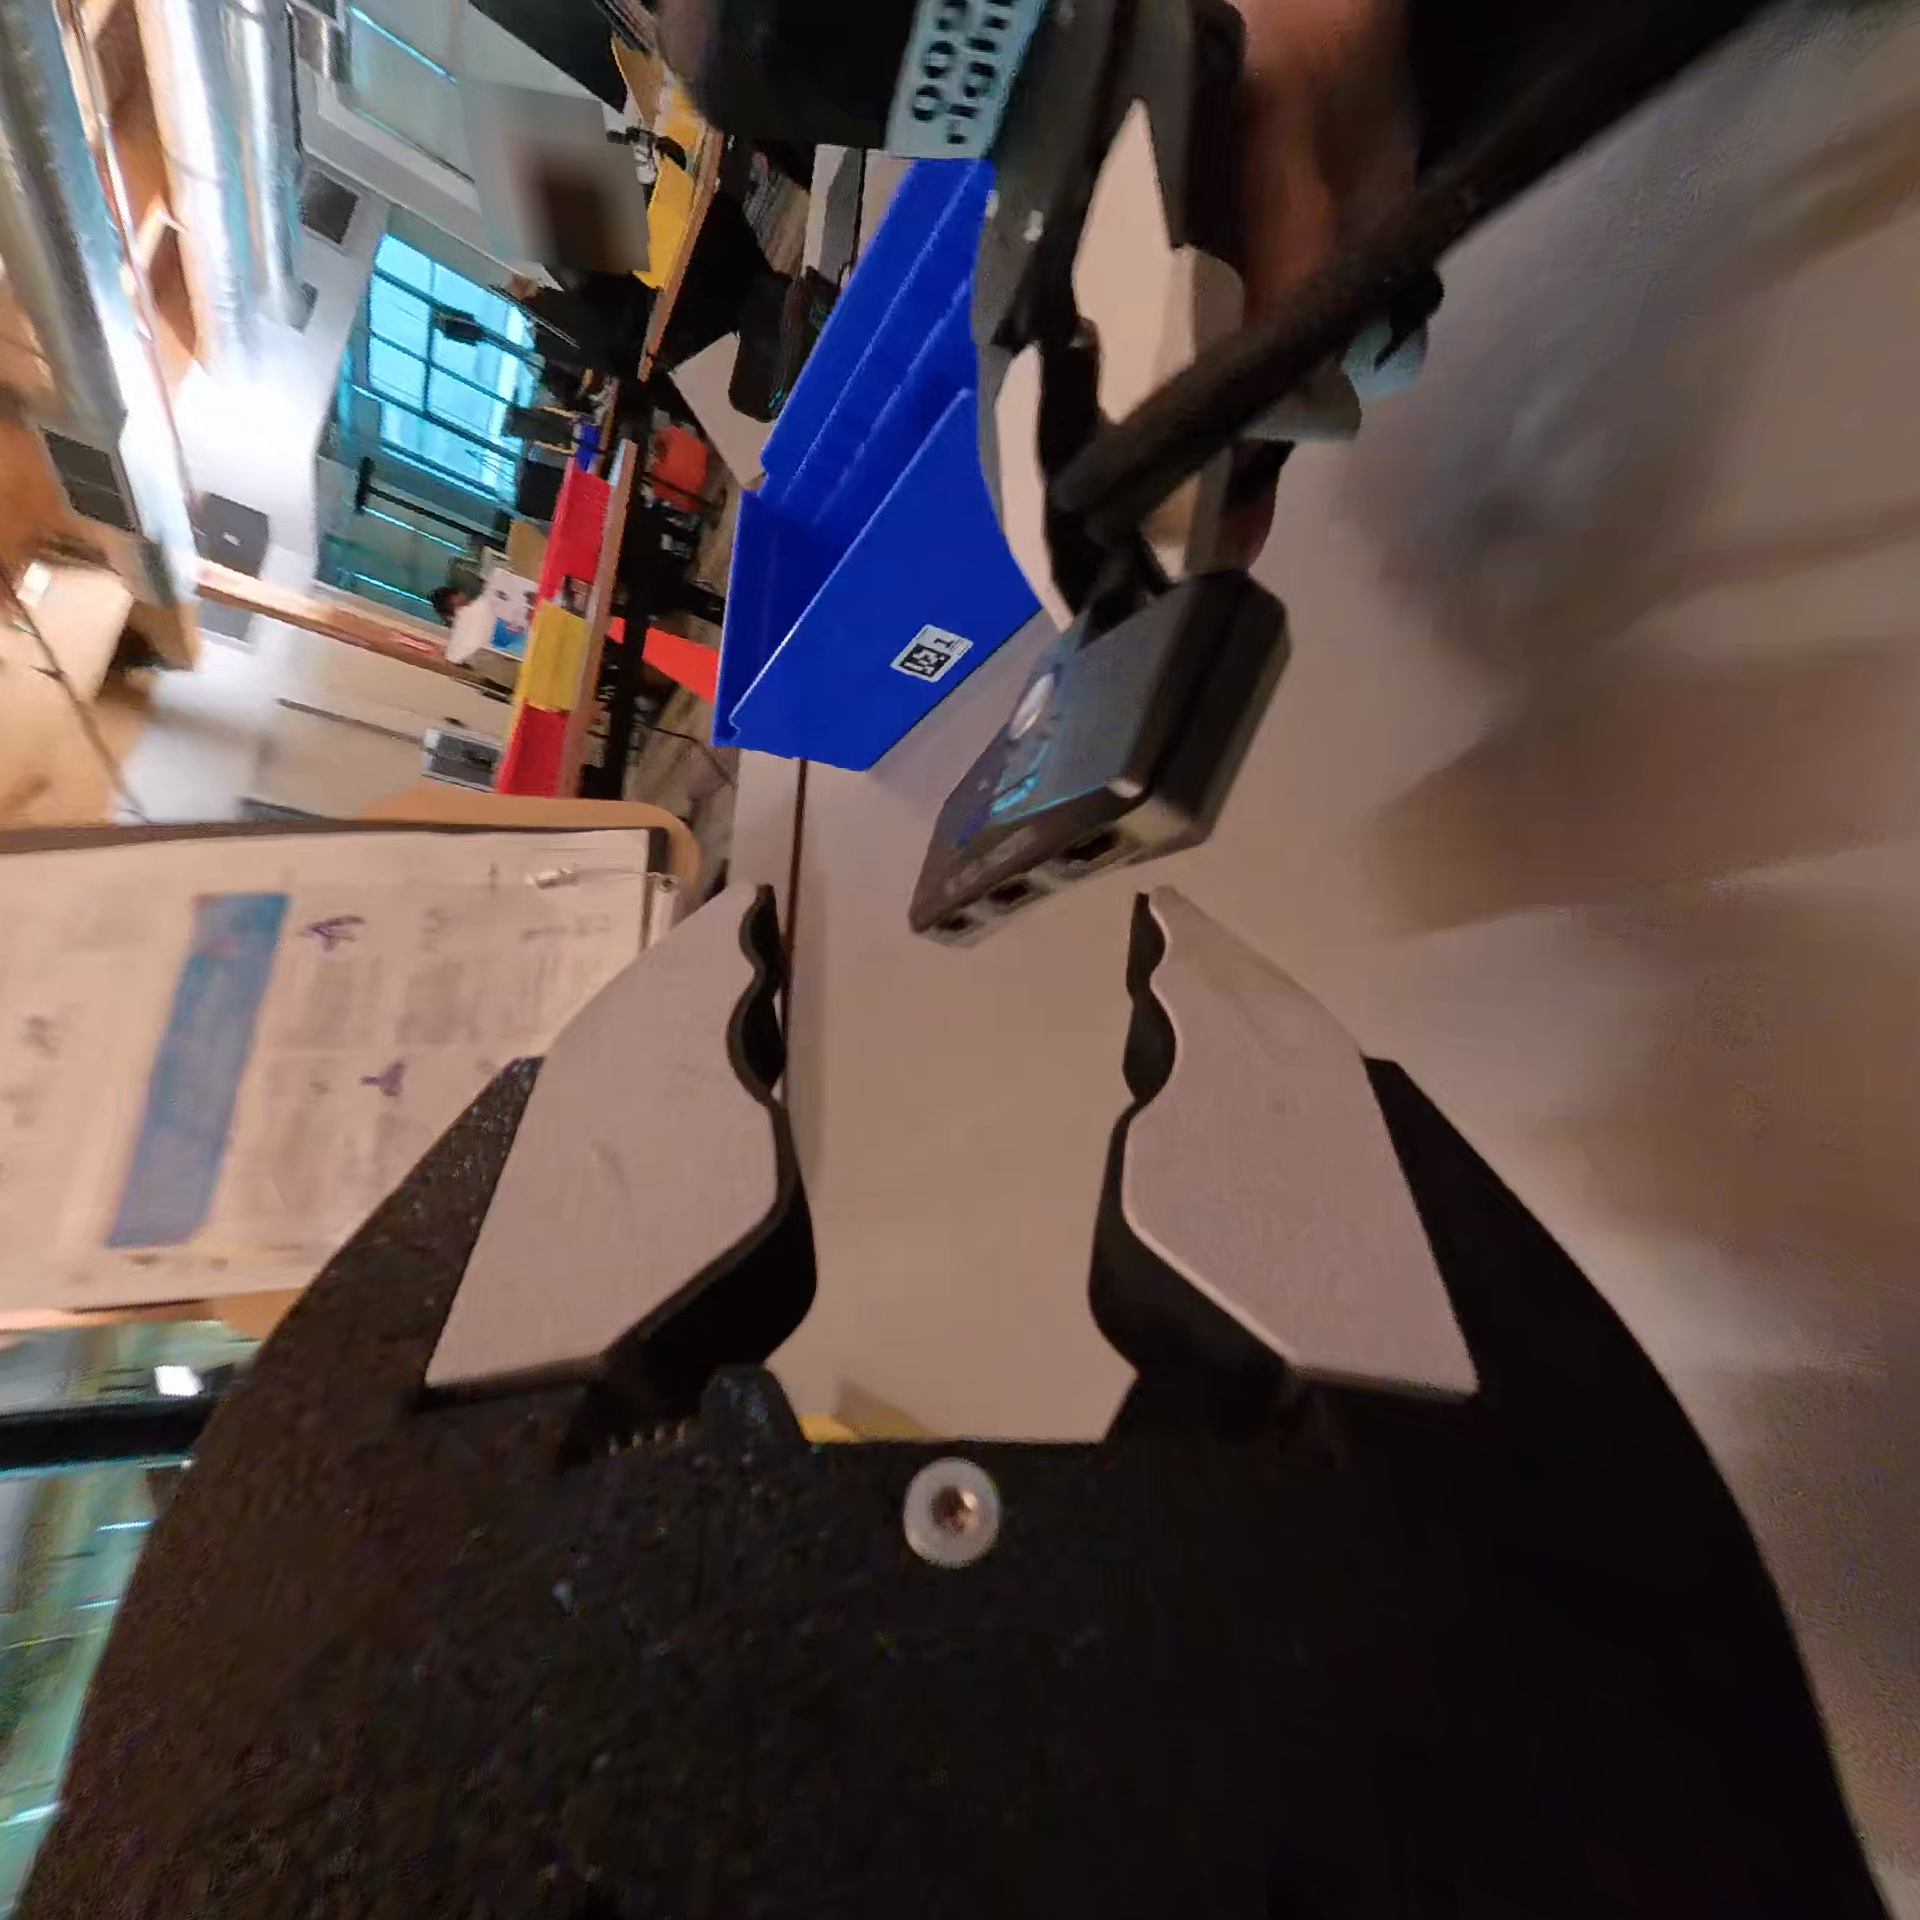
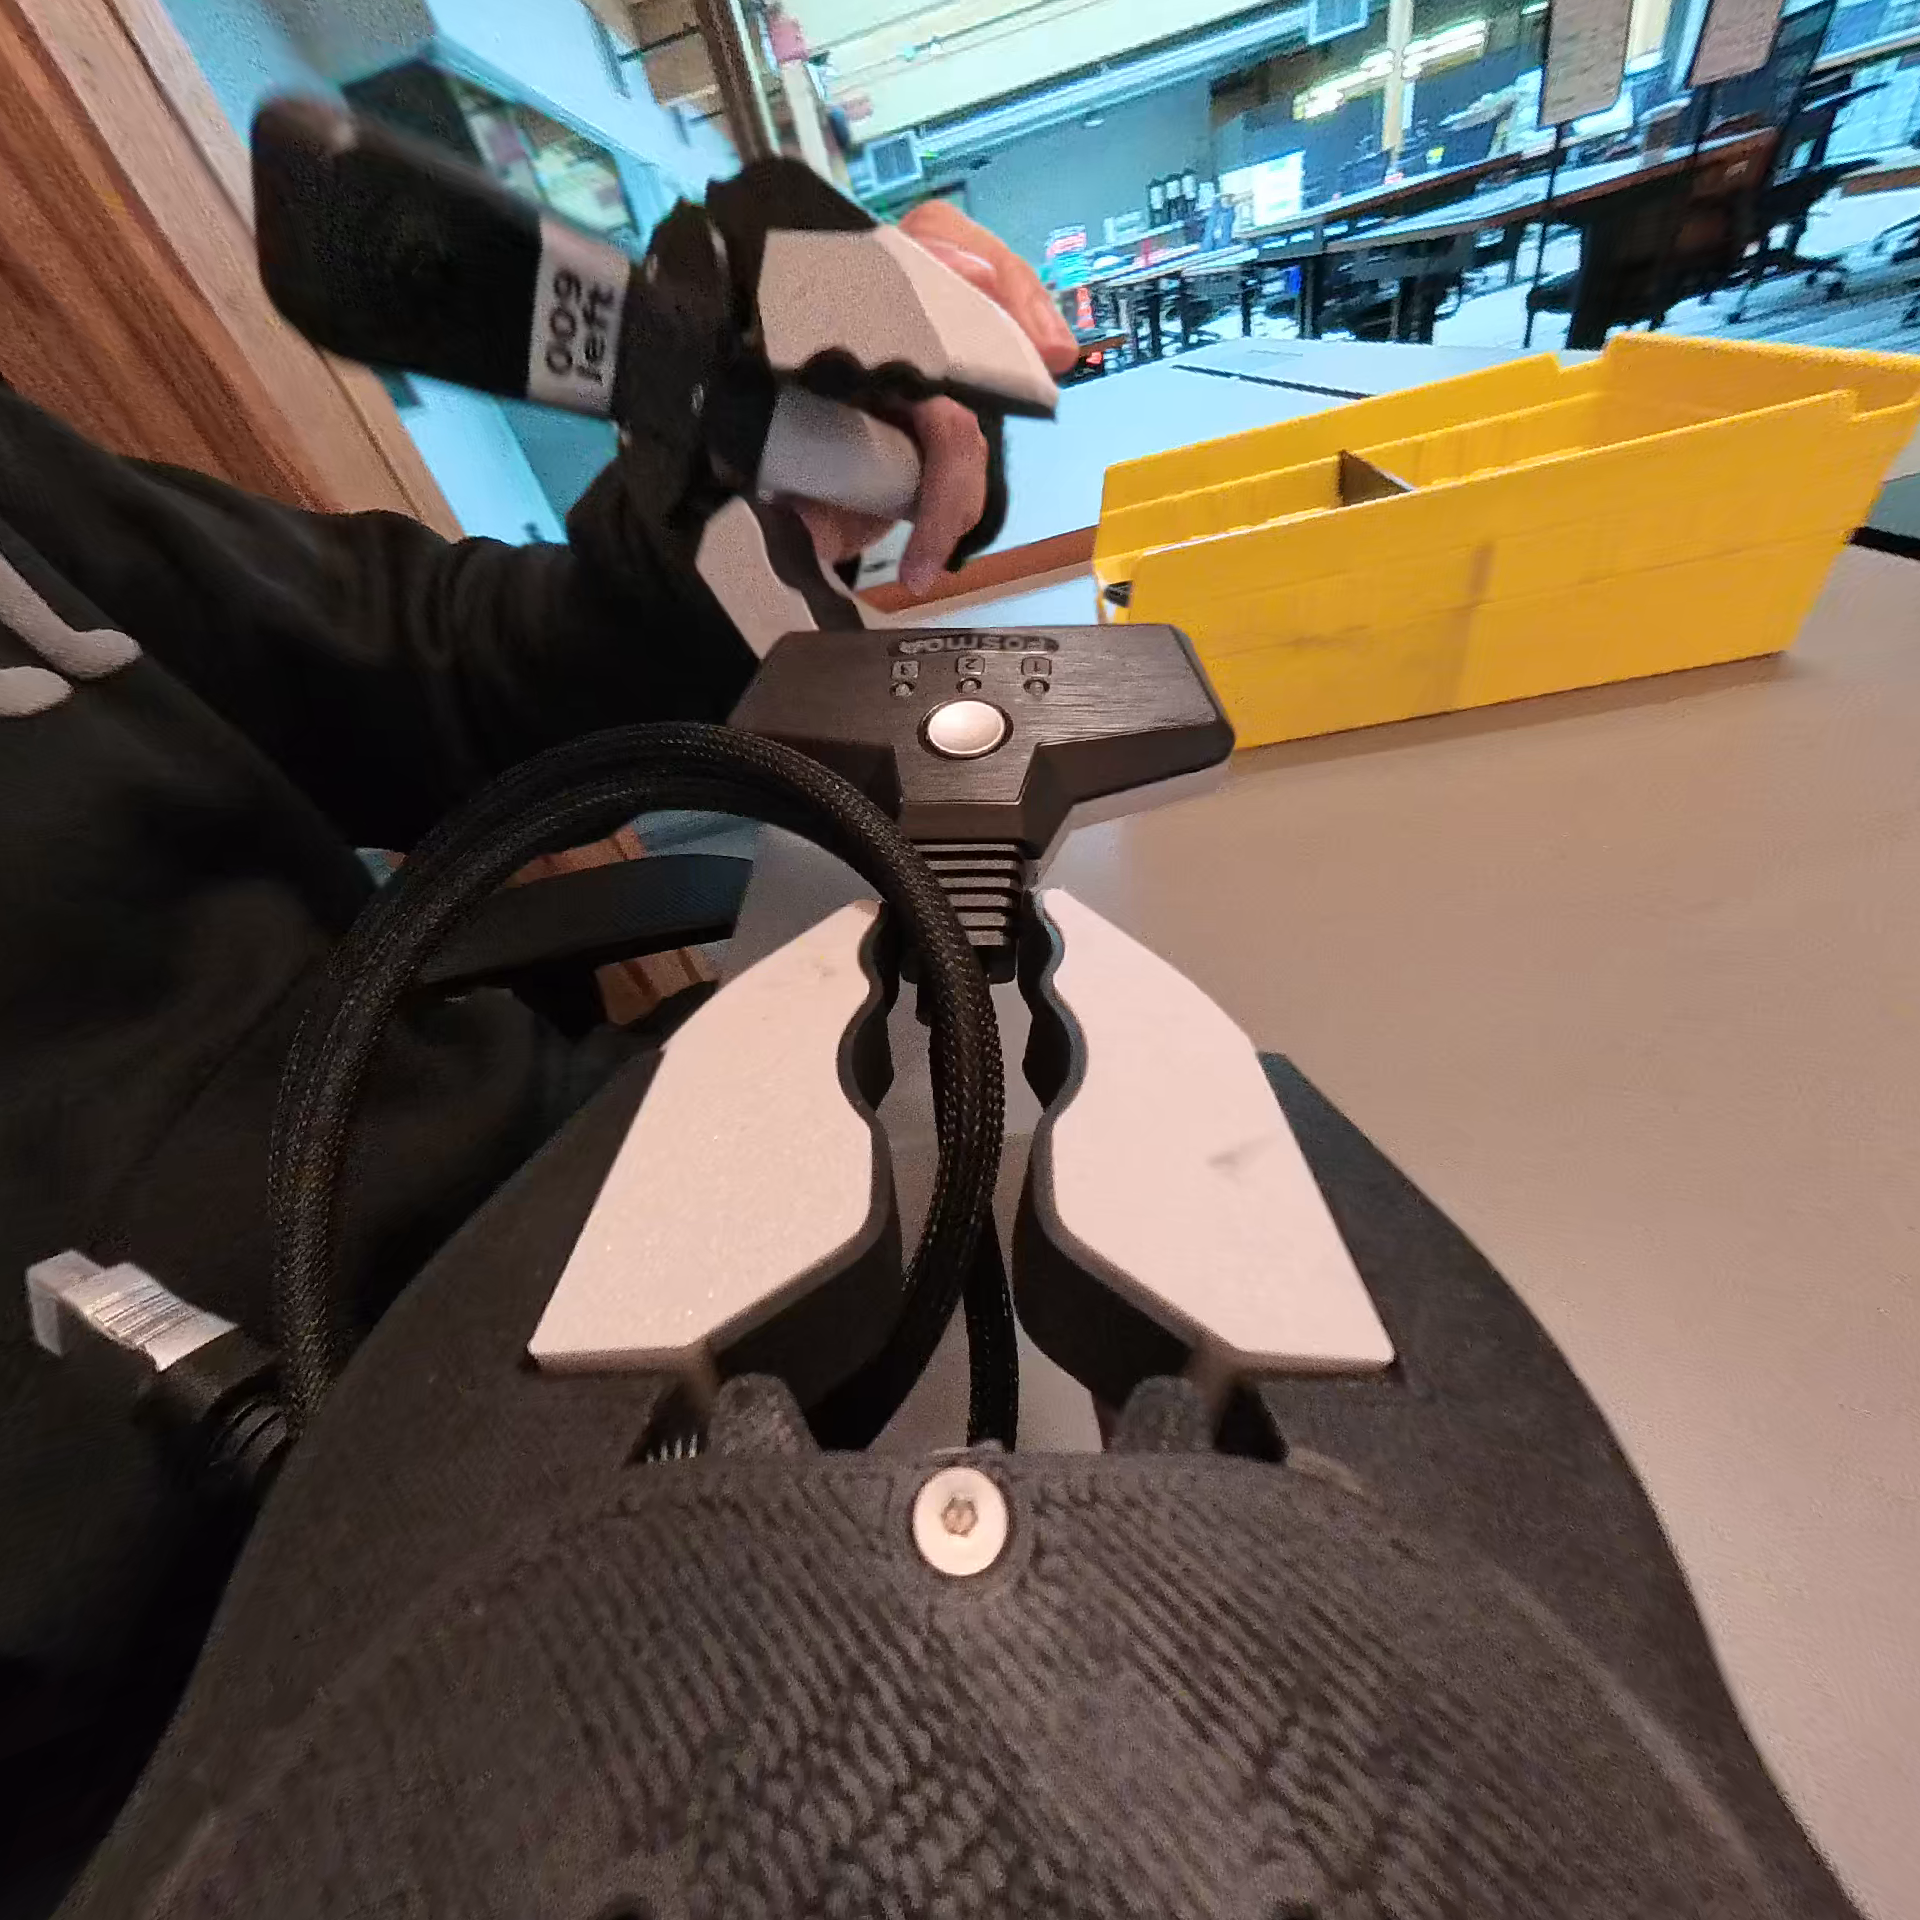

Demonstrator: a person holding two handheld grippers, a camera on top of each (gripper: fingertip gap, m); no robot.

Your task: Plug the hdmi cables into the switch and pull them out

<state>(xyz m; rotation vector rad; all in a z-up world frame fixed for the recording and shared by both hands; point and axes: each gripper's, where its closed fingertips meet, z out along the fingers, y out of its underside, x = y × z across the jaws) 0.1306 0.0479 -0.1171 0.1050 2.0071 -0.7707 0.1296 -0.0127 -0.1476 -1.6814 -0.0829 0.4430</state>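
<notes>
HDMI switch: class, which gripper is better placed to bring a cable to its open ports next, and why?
Left. The left gripper is open and empty, facing the HDMI switch and its vacant ports. The right gripper is shut on the switch's ribbed neck, holding it above the table.

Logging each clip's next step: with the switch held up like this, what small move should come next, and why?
Probably close the left tongs on a cable plug and bring it to the switch. The right tongs grip the switch by its ribbed neck, its braided cable looping back, clear of the table. The three ports facing the left tongs look empty, and those tongs are open, holding nothing.
</notes>
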